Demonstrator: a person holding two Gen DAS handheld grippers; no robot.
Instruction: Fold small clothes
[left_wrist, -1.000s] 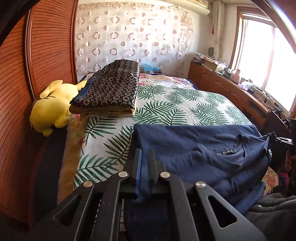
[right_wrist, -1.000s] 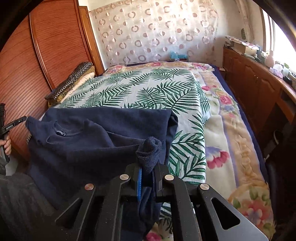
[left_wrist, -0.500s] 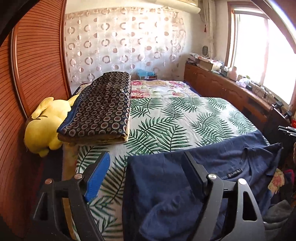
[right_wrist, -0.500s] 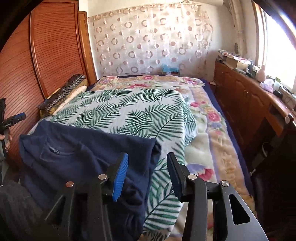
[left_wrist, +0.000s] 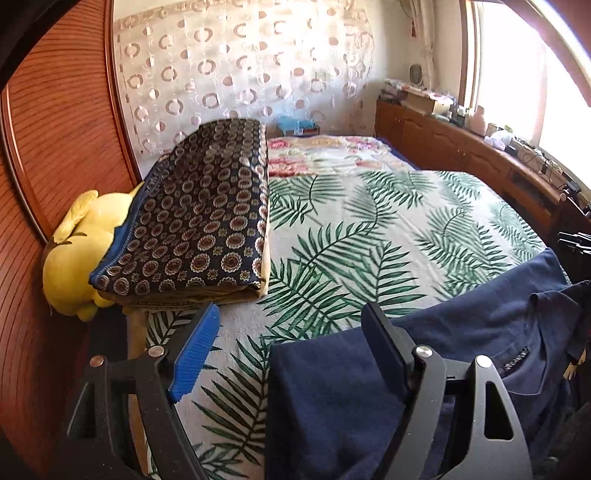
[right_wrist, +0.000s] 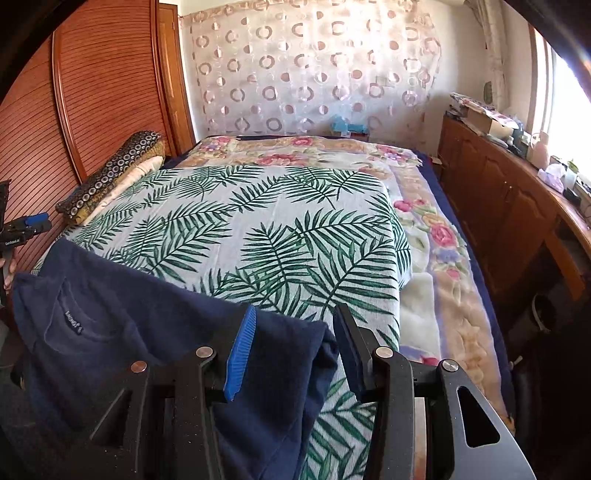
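With both the left gripper (left_wrist: 290, 349) and right gripper (right_wrist: 293, 341) apart, the released navy shirt (right_wrist: 122, 332) overhanging the bed (right_wrist: 258, 221) near edge may slide off.

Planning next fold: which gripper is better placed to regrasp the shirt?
Probably right. The right gripper is open with the shirt edge between its fingers; the left gripper mostly straddles bare bedspread.

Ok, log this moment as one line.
phase: released | left tool: open, nothing held | right tool: open, nothing held | navy shirt: on bed edge, unfolded
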